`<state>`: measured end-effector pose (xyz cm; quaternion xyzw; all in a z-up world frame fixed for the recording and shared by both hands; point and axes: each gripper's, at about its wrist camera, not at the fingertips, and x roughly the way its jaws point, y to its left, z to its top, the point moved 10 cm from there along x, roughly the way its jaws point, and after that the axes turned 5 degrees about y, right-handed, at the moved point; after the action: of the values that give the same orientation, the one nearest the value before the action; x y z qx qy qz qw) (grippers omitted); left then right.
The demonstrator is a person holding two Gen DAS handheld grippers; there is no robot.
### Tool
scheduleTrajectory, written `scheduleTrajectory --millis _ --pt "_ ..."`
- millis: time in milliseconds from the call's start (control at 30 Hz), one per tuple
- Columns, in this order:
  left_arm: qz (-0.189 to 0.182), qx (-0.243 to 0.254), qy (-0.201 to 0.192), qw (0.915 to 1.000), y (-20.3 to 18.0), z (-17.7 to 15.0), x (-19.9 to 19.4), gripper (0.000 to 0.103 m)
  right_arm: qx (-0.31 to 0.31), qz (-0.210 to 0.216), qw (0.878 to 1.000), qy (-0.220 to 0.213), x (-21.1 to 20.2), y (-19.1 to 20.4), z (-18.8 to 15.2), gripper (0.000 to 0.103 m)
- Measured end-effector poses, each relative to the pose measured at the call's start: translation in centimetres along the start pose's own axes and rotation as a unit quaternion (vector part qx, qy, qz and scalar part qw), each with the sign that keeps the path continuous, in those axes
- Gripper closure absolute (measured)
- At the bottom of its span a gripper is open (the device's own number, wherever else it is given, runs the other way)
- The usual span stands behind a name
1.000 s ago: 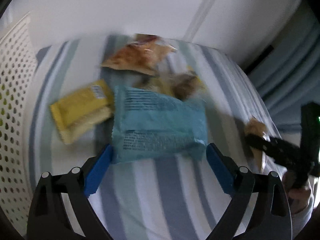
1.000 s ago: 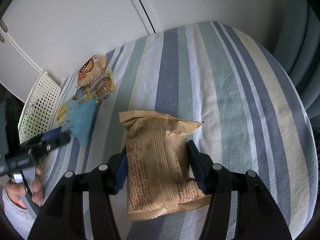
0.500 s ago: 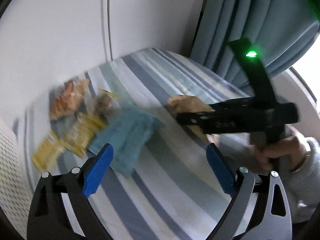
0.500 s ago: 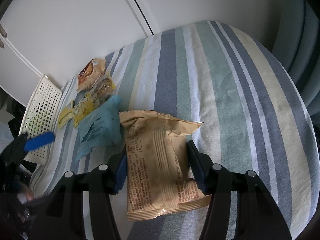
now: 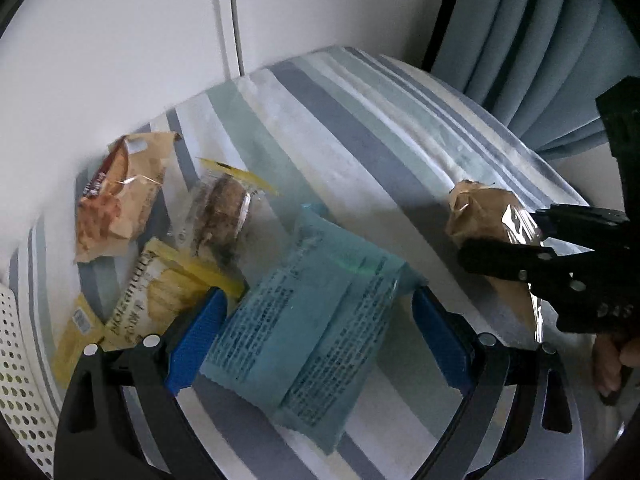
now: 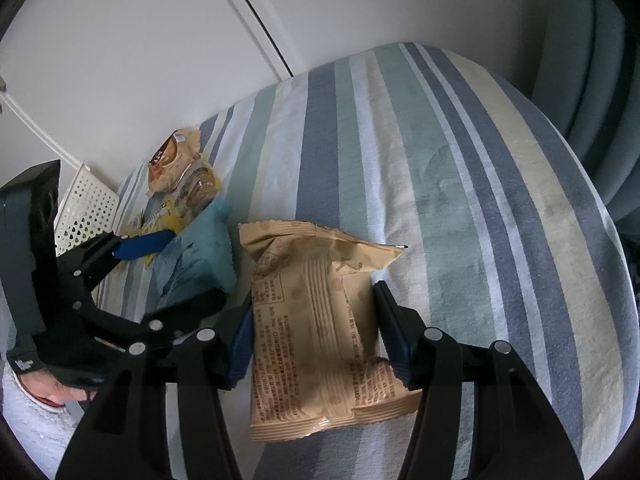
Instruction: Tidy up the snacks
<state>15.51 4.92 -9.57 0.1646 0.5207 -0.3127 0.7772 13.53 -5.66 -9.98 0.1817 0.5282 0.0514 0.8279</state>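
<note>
left gripper [image 5: 316,336] spread wide around flat teal foil snack packet [image 5: 308,320], right gripper [image 6: 316,336] clamped on tan crinkled snack pouch [image 6: 320,320], white perforated basket [image 6: 90,208] at ten o'clock

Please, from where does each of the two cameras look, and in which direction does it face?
Left wrist: sits on the left gripper, facing forward and down at the teal packet between its open blue fingers; the right gripper and a hand show at right.
Right wrist: sits on the right gripper, looking down at the tan packet between its fingers; the left gripper shows at left.
Shared: the striped cloth, both packets, the snack pile, the white basket.
</note>
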Motion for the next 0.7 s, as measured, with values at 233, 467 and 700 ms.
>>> scheduleTrajectory --millis 233,467,700 --pt "0.022 -0.020 0.016 0.9994 -0.8 -1.2 0.1 0.034 0.004 0.005 1.000 -0.001 -0.1 -0.1 0.0 0.048" --pt "0.010 -0.031 0.012 0.9994 -1.8 -1.3 -0.5 0.037 0.007 0.006 1.000 -0.003 -0.3 -0.4 0.0 0.048" --pt "0.018 -0.027 0.003 0.9995 -2.2 -0.2 0.2 0.045 0.007 0.006 1.000 -0.003 -0.3 -0.5 0.0 0.048"
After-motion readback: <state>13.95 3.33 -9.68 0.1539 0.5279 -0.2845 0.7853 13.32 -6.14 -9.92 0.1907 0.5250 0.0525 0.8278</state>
